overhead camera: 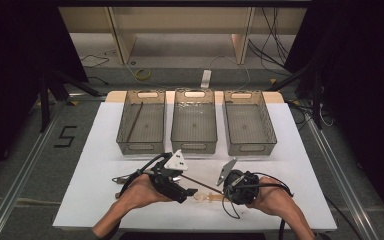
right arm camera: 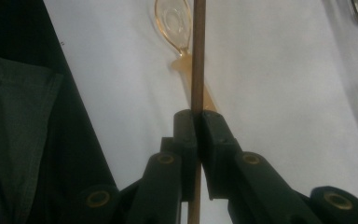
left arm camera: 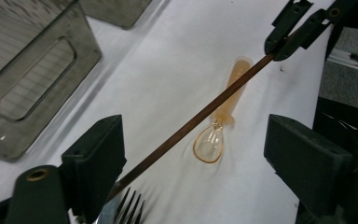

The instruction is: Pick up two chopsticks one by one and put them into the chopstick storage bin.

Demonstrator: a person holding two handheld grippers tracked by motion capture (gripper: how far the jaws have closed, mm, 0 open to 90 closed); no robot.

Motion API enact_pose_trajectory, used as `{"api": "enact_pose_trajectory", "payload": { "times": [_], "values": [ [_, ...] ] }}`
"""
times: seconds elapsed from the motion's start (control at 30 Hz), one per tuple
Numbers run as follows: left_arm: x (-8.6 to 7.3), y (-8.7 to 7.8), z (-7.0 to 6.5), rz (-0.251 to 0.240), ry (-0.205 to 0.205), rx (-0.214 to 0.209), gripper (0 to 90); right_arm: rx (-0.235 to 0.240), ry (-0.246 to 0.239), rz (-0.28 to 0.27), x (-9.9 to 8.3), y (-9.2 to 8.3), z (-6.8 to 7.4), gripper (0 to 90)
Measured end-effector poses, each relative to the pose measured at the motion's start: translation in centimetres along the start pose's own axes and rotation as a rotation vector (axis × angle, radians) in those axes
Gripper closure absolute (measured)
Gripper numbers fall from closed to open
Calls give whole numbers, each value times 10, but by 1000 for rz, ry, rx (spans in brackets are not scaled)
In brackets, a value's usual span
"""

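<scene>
Right claw (right arm camera: 198,122) pinching brown chopstick (right arm camera: 198,56); left claw (left arm camera: 191,158) spread, stick between jaws, ungripped; one chopstick already in left bin (overhead camera: 141,145); amber spoon (left arm camera: 214,135), fork (left arm camera: 128,210) unsorted near front edge

Both bare forearms come in from the bottom edge of the high view and angle inward toward each other. The left hand (overhead camera: 139,192) grips the black two-jaw left gripper (overhead camera: 192,192), pointed toward the other hand with its jaws standing wide apart. The right hand (overhead camera: 271,196) holds the black right gripper (overhead camera: 224,191), pointed left, its jaws pinched tight on a thin brown stick (right arm camera: 197,65).
</scene>
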State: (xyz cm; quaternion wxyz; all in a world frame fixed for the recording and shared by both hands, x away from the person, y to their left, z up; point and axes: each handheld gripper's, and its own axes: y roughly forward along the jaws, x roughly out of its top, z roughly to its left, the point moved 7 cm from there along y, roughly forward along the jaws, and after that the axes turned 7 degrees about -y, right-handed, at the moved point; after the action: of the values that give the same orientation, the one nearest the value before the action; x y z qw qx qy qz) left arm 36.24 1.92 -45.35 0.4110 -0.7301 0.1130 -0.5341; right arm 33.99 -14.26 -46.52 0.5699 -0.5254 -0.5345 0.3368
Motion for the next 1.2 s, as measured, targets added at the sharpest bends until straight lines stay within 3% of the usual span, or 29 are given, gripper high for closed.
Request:
{"api": "enact_pose_trajectory", "payload": {
  "times": [0.27,0.47,0.9,0.97,1.0,1.2],
  "values": [
    [-4,10,-7,96,69,-10,311,16,-39,6,6,0,6,854],
    [-6,17,-10,141,94,-8,400,18,-50,3,7,-1,8,854],
    [-12,20,-12,200,110,-26,612,33,-124,10,5,-1,10,854],
    [-13,19,-12,209,116,-35,662,36,-114,12,5,-1,12,854],
    [-13,19,-12,210,114,-45,684,29,-144,6,5,0,11,854],
    [-16,15,-15,229,147,-91,737,36,-165,-1,6,0,14,851]
  ]
}}
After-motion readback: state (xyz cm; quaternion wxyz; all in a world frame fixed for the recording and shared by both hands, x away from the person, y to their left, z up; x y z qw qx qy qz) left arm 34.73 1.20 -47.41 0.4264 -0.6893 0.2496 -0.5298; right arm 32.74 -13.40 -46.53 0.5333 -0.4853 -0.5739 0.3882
